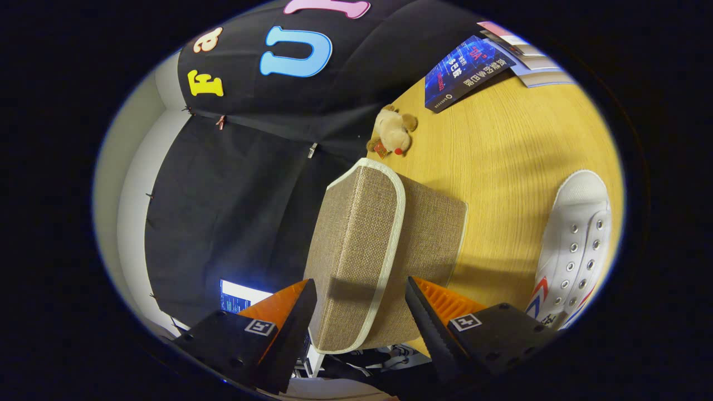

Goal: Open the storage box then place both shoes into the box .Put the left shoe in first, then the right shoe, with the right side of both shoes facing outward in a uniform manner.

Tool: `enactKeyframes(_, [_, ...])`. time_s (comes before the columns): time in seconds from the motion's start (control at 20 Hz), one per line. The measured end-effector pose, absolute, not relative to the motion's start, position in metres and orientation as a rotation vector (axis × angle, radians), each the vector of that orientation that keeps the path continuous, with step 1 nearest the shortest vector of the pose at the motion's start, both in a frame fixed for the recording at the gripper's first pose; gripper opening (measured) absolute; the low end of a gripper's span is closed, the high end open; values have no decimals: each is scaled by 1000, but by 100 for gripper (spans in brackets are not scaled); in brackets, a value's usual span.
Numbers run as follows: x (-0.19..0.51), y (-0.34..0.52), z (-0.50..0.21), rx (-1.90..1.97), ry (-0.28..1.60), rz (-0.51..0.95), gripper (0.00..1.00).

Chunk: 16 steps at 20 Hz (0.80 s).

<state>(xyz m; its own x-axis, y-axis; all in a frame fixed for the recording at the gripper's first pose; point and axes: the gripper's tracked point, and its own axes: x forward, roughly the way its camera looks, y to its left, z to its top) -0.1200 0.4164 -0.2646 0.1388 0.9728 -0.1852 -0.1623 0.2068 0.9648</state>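
Note:
The storage box (431, 234) is beige woven fabric and stands on the wooden table (512, 150). Its lid (353, 234), edged in white trim, lies closed on top. My gripper (361, 287) is open and straddles the lid's near edge: one orange finger (295, 303) lies over the lid's top face, the other finger (431, 306) is along the box's side. Neither finger visibly presses on the lid. A white lace-up shoe (574, 250) with red and blue stripes lies on the table beside the box, beyond the finger on the box's side.
A small plush toy (392, 131) sits on the table past the box's far end. Further back lie a dark blue book (465, 69) and some lighter books (529, 61). A lit screen (237, 298) glows low beside the other finger.

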Motion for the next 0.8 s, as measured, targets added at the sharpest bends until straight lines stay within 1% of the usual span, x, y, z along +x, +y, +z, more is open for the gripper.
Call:
enactKeyframes(0.25, [-119, 431, -258, 1251, 1133, 1121, 95])
enactKeyframes(0.3, [-118, 434, -261, 1275, 1138, 1116, 93])
enactKeyframes(0.35, [-117, 435, -267, 1287, 1158, 1110, 86])
enactKeyframes(0.4, [-116, 437, -270, 1315, 1185, 1103, 73])
enactKeyframes(0.45, [-116, 437, -270, 1344, 1211, 1102, 68])
enactKeyframes(0.55, [-118, 435, -268, 1366, 1246, 1118, 63])
enactKeyframes(0.65, [-129, 435, -267, 1351, 1260, 1149, 62])
enactKeyframes(0.7, [-127, 430, -273, 1329, 1257, 1134, 52])
enactKeyframes(0.8, [-116, 424, -275, 1339, 1227, 1102, 25])
